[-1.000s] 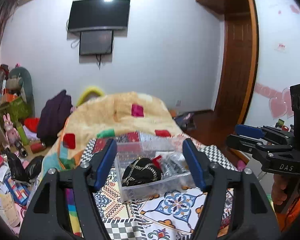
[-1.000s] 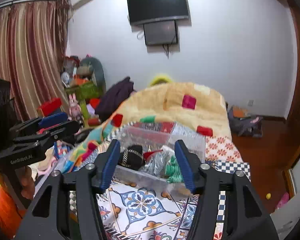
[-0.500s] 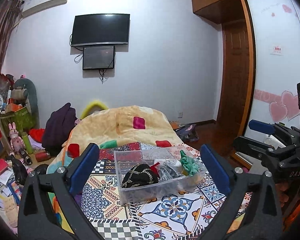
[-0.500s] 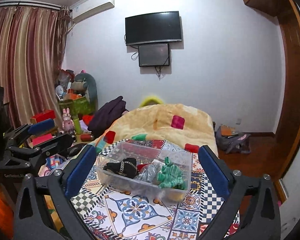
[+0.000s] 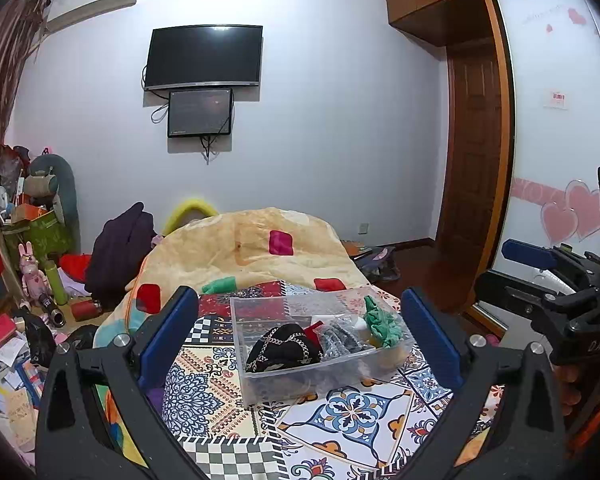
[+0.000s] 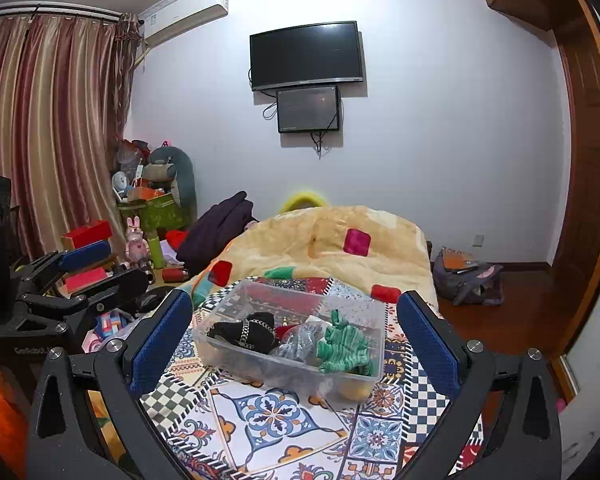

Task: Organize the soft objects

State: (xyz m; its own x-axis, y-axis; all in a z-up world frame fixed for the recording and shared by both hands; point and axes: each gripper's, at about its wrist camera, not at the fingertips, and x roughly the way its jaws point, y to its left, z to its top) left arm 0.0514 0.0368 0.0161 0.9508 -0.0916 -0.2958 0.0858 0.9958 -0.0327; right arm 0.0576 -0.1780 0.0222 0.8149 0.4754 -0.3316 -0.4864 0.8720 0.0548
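On patterned bedspread: clear plastic bin holding black chain-trimmed cloth, grey knit, green knit piece. Left gripper, right gripper now spread wide, empty, pulled back. Sorting likely finished.

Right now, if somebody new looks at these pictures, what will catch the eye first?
Probably the clear plastic box on the patterned bedcover, holding a black item, a grey one and a green knitted one. The left gripper and right gripper frame it, both wide open.
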